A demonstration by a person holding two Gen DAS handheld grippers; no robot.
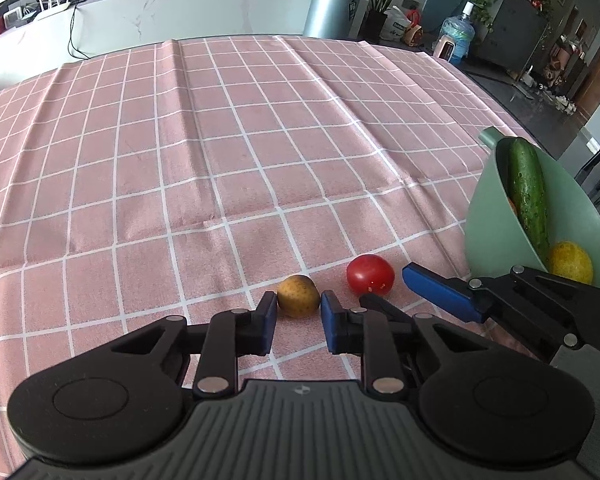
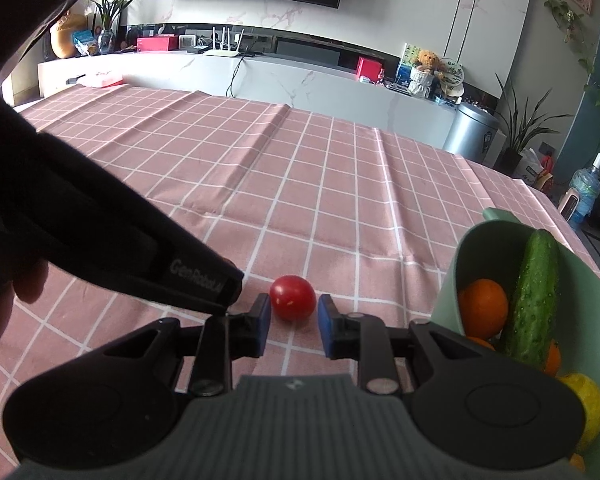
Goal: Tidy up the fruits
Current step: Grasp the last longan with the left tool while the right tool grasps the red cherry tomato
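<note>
A small yellow-brown potato (image 1: 298, 295) lies on the pink checked cloth between the tips of my open left gripper (image 1: 298, 314), just short of the pads. A red tomato (image 1: 370, 274) lies to its right; in the right wrist view the tomato (image 2: 292, 297) sits between the tips of my open right gripper (image 2: 294, 316). The right gripper also shows in the left wrist view (image 1: 396, 292), its blue finger (image 1: 440, 290) beside the tomato. A green bowl (image 1: 488, 216) at the right holds a cucumber (image 1: 528, 192) and a lemon (image 1: 570, 262); the right wrist view shows the bowl (image 2: 496, 240), oranges (image 2: 482, 308) and the cucumber (image 2: 534, 300).
The pink checked cloth (image 1: 220, 140) covers the table, with creases across it. The left gripper's body (image 2: 100, 240) crosses the left of the right wrist view. Beyond the far table edge stand a white counter (image 2: 300, 80) and a metal bin (image 1: 332, 10).
</note>
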